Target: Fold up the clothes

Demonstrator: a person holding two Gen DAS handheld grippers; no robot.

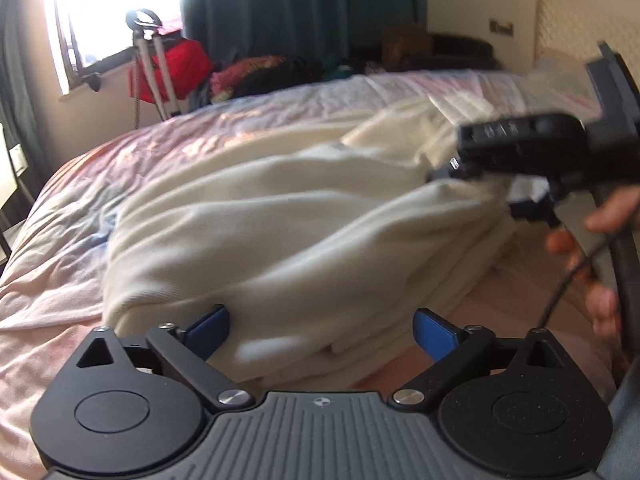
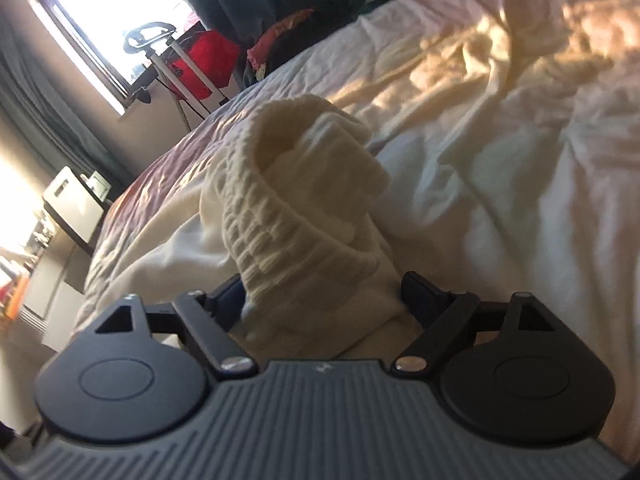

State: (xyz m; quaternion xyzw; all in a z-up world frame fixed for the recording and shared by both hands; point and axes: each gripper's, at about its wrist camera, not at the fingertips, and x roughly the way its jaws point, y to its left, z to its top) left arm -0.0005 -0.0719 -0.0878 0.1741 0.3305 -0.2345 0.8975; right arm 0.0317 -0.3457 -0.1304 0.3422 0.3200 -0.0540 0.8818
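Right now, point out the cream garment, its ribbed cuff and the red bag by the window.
cream garment (image 1: 280, 216): left wrist view, middle of the folded body.
ribbed cuff (image 2: 276, 224): right wrist view, knitted band at the opening.
red bag (image 1: 188, 64): left wrist view, its front face.

Cream knit garment (image 1: 280, 208) lies bunched on bed, ribbed cuff end (image 2: 280, 216) sticking up.

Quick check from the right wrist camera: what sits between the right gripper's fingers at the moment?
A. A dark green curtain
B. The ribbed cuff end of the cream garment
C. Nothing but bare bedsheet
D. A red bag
B: in the right wrist view the cream garment, with its ribbed cuff, stands up between the spread fingers of the right gripper, whose jaws are wide apart and not pressing on it.
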